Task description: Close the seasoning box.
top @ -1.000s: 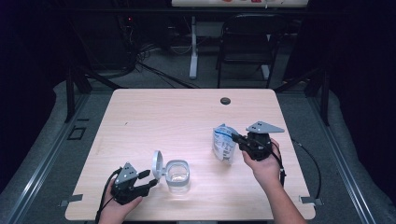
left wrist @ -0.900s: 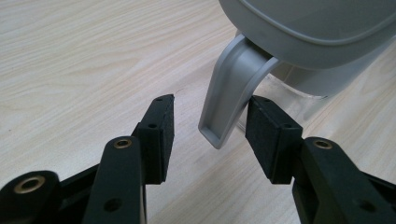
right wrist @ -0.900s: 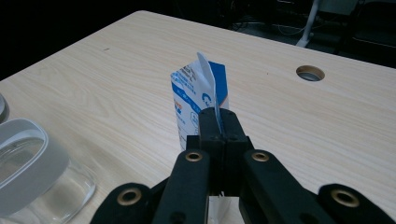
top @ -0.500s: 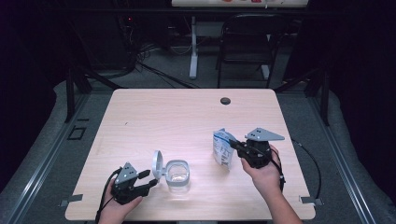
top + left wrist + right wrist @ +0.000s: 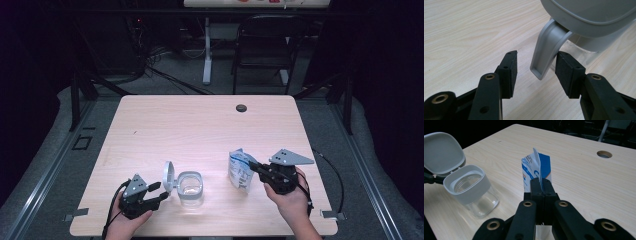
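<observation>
Your right gripper (image 5: pixel 541 185) is clamped flat on the edge of the blue-and-white pouch (image 5: pixel 535 171), jaws fully closed on the film. The pouch stands on the table right of the jar (image 5: pixel 190 187), near it but apart. It looks light, soft and crinkly, and will likely flop and swing from that one pinch, so tilt slowly. A grip on the side seam is probably right; squeezing the body would push the contents out of the torn top.

Your left gripper (image 5: pixel 536 71) is open, jaws either side of the grey latch tab (image 5: pixel 545 47) under the flipped-up lid (image 5: pixel 169 176). One pad (image 5: pixel 568 72) looks to be touching the tab, the other is clear, so nothing is gripped yet. The gripper sits just left of the jar.

The jar has clear walls, probably glass or hard plastic, with a grey collar: stiff, smooth, likely slippery and easy to tip. I'd hold it by the tab or collar, not the clear wall. Contents hard to read; it looks empty.

The table (image 5: pixel 200 125) is light wood laminate, flat and smooth, so expect the jar to slide. A cable hole (image 5: pixel 241 107) lies far behind the jar. The room beyond is dark, with a chair (image 5: pixel 265 50) and floor cables.
</observation>
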